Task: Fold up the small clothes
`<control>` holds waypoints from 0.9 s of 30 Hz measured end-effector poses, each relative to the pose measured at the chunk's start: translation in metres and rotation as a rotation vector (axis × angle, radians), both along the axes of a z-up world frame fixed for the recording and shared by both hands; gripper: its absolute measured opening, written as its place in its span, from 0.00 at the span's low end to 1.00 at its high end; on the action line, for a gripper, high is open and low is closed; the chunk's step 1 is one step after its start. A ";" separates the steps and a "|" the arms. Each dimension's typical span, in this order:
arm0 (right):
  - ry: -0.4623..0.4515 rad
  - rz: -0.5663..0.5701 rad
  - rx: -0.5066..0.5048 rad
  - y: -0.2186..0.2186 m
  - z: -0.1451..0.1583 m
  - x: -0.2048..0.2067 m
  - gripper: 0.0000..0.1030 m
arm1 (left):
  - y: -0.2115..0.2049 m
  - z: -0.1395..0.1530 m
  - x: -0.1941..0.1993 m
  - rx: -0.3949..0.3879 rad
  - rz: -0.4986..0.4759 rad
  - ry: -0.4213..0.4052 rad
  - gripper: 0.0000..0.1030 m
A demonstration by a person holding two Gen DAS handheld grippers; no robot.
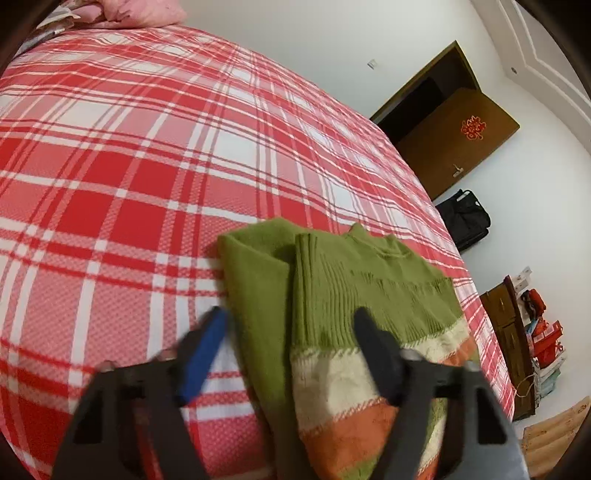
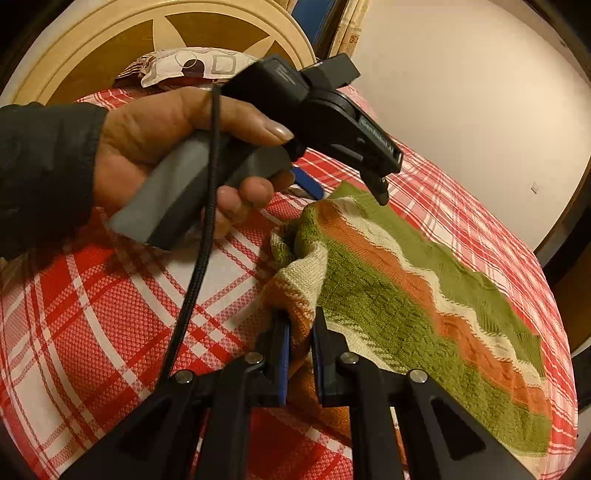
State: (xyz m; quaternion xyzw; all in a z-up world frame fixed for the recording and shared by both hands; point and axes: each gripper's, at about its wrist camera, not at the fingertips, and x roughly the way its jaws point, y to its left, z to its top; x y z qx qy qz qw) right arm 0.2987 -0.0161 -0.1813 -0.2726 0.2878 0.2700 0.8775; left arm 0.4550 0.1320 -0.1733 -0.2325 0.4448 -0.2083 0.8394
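Note:
A small green knit sweater (image 1: 332, 288) with cream and orange stripes lies partly folded on the red plaid bed (image 1: 129, 166). My left gripper (image 1: 291, 314) is open and hovers just above the sweater, one finger over its left edge, the other over the green ribbed part. In the right wrist view the sweater (image 2: 424, 295) stretches away to the right. My right gripper (image 2: 300, 319) is shut on the sweater's striped hem corner, which bunches up between the fingers. The left gripper (image 2: 351, 188), held by a hand, shows above the sweater's far end.
A pink pillow (image 1: 140, 13) lies at the head of the bed. A patterned pillow (image 2: 192, 66) rests against a round wooden headboard (image 2: 110, 40). A brown door (image 1: 454, 140), a black bag (image 1: 463, 221) and a wooden cabinet (image 1: 506, 332) stand beyond the bed's right edge.

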 end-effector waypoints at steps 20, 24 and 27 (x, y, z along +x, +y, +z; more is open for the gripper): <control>-0.074 -0.070 0.129 -0.065 0.049 -0.004 0.08 | -0.019 0.048 0.001 -0.082 0.001 -0.092 0.13; -0.086 -0.095 0.160 -0.081 0.059 -0.003 0.08 | -0.036 0.062 0.003 -0.087 0.002 -0.120 0.13; -0.071 -0.125 0.190 -0.096 0.060 0.002 0.08 | -0.045 0.070 0.006 -0.114 0.010 -0.131 0.11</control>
